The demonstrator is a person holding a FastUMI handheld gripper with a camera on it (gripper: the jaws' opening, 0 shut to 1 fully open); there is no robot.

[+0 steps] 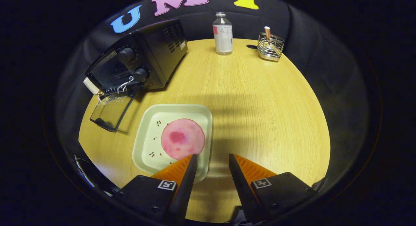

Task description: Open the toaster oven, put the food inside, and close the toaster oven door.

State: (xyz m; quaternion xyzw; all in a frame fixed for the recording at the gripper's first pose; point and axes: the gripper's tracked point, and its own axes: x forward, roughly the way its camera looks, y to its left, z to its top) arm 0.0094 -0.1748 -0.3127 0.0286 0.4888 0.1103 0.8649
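Gripper [213, 161] spread open, gripping nothing, left finger over tray [144, 135] corner. Pink food disc [183, 139] on tray just ahead-left of fingers. Toaster oven [143, 60] beyond, door [110, 110] dropped open.

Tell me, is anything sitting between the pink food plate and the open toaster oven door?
No, just bare wooden table in the gripper view. The plate with pink food lies close beside the oven door. The claw is open.
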